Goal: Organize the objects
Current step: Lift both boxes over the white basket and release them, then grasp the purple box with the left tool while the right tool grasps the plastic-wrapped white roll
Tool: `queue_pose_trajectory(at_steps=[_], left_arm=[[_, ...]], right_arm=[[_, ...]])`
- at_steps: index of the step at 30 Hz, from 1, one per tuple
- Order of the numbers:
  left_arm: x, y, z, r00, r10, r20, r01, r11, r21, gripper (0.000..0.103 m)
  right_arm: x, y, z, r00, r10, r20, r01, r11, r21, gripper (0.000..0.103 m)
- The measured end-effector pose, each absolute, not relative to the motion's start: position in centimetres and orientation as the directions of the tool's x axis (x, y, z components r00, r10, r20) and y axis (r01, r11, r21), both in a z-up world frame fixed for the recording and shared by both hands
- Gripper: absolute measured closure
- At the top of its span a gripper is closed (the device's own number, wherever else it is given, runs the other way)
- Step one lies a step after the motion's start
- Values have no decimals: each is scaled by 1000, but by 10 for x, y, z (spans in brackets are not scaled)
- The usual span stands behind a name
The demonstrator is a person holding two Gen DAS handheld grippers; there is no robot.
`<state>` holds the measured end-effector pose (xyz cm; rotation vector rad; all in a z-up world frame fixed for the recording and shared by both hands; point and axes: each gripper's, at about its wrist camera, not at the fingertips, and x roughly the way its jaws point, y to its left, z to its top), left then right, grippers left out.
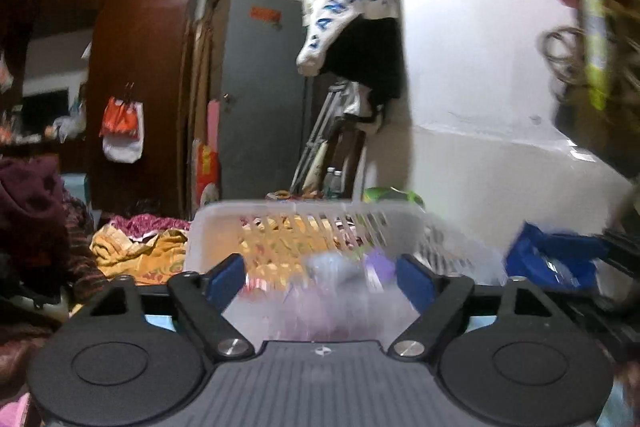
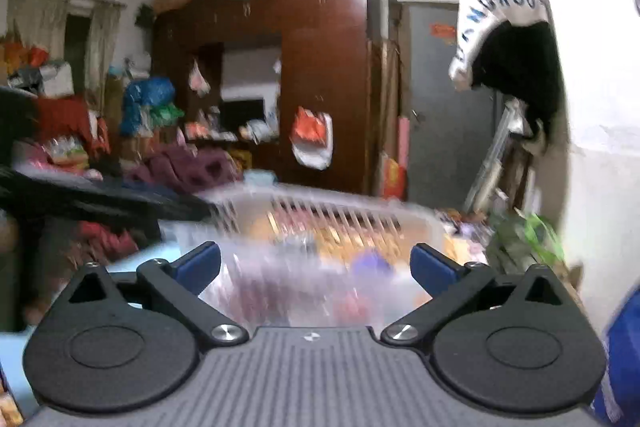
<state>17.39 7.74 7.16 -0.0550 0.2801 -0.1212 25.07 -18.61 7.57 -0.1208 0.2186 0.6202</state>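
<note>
So the white slatted basket [image 1: 304, 223] sits dead centre in my left wrist view, just past the fingertips, and it shows up again across the middle of the right wrist view [image 2: 328, 211]. There's stuff inside it, something purple [image 1: 378, 261] and some clear plastic wrap, but it's all smeared with blur so I can't tell what any of it is.

My left gripper [image 1: 320, 277] is spread wide, blue pads on either side of the basket's near edge, nothing pinched between them. The right gripper [image 2: 316, 265] is spread just as wide over the same basket, also empty-handed. Whether the pads touch the rim, I honestly can't tell.

Off to the lower right of the left view there's a blue plastic bag [image 1: 552, 259] beside the basket. On the left of it, a yellow patterned cloth [image 1: 136, 251] lies bunched up on the bed.

Further back: a big dark-red wardrobe [image 1: 140, 67] with an orange-and-white bag [image 1: 122, 129] hanging off it, a grey door [image 1: 260, 87], and a white printed bag [image 1: 348, 11] hanging on the wall at upper centre.
</note>
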Motion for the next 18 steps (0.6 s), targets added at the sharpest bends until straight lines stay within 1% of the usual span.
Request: queue_pose_trajectory(at_steps=[3,6,9,13,14,17,18], left_arm=[[146,75,45,940,-95,-327,95,995,-16,12],[143,79,22,910,-63,-410,70,998,3,12],[147,87,12,890,-68,-452,61,998,-30,12],[157,86,5,870,-60,-490,53,998,-29,12],[158,85,3,868,-60,-493,51,998,-30,10],[159,82,3,866,-76,-495,56,997,-55,10],[159,79,2,865,-77,-496,61,997,-50,10]], right_arm=[[263,-200,49,783,517,-346,-561,827,-34,0],[286,-210,35,800,435,-414,-483,875,-15,0],[303,-216,27,736,477,-480,-497,862,94,0],[307,-203,18,720,438,-538,-477,876,74,0],[307,-201,17,715,438,-545,-478,875,75,0],[307,-197,11,713,428,-556,-469,880,76,0],[307,-195,9,710,427,-560,-470,880,75,2]])
